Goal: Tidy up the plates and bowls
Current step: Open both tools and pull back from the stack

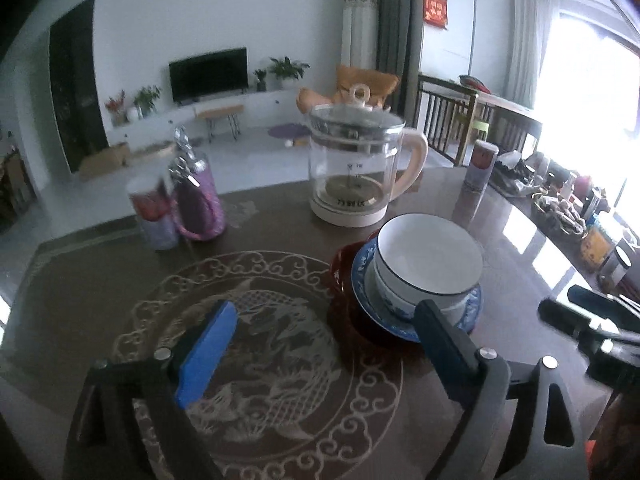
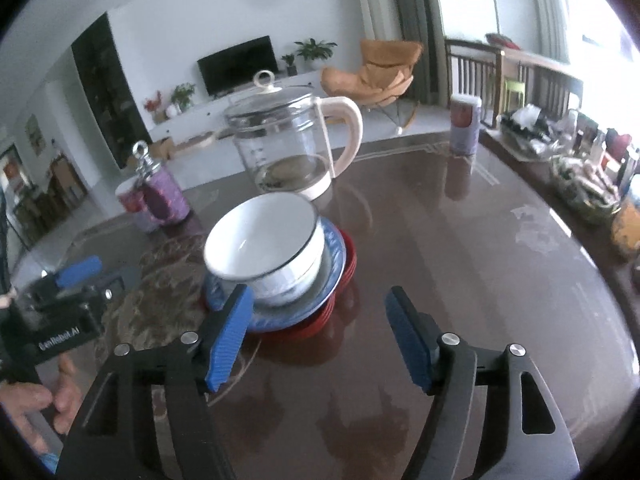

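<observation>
A white bowl [image 1: 430, 254] with a dark rim sits nested in a blue patterned bowl on a blue plate [image 1: 362, 280], which rests on red plates [image 1: 340, 268]. The same stack shows in the right wrist view: white bowl [image 2: 266, 234], blue plate [image 2: 332, 268], red plates [image 2: 350, 264]. My left gripper [image 1: 324, 328] is open and empty, its right finger just in front of the stack. My right gripper [image 2: 320, 334] is open and empty, its left finger near the stack's front edge. The left gripper [image 2: 80, 276] also shows at the left of the right wrist view.
A glass kettle [image 1: 356, 168] with a cream handle stands behind the stack. A purple bottle [image 1: 198, 196] and a cup [image 1: 150, 210] stand at the left. A can [image 1: 482, 166] stands at the back right. Clutter [image 2: 580, 168] lines the table's right edge.
</observation>
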Demonstrator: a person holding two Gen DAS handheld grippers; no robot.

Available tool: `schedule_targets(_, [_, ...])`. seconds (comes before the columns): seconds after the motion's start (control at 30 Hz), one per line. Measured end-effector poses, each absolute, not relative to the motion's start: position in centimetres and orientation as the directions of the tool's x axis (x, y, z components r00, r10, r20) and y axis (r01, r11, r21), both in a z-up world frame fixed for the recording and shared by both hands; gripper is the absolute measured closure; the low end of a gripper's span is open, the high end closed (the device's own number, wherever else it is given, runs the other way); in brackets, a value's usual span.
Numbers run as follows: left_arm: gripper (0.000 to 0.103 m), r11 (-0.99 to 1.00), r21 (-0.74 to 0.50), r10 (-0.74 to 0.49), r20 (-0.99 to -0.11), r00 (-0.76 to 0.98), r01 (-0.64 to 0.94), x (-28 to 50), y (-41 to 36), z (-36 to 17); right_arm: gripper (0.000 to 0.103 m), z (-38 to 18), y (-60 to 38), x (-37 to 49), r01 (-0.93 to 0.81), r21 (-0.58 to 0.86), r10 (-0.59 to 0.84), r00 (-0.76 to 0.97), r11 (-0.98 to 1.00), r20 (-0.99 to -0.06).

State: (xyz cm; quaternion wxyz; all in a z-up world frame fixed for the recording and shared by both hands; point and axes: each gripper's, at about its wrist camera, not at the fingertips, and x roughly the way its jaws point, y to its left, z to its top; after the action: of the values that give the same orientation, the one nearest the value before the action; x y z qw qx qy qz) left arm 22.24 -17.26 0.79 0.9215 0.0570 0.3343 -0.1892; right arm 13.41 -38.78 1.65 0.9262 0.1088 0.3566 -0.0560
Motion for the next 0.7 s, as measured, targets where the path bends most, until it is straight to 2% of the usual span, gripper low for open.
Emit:
schedule_targets(0.23, [0.003,0.937,0.013,-0.278,-0.579,0.766,0.350,17.4,-15.5,4.5,0.026,2.7,-35.5,10.2,0.190,0.074,-0.089,0.725,0.979,-0.683])
schedule_targets(0.37, [0.001,0.952,0.092,-0.193,-0.560,0.806,0.291,15.6,-15.3,5.8,0.026,3.7,-34.4,8.6,0.204,0.041,-0.124,0.730,0.978,-0.673])
schedule_targets(0.47, [0.000,0.956,0.131,-0.145,-0.568,0.810,0.262,14.4,-15.3,5.9,0.026,4.4,-33.6,7.8,0.212,0.005,-0.155,0.734,0.977,-0.661])
schedule_targets(0.7, [0.000,0.935,0.144,-0.176,-0.607,0.775,0.325,12.0,-15.7,5.8,0.026,5.9,-32.3,6.5,0.262,-0.066,-0.242,0.727,0.963,-0.642])
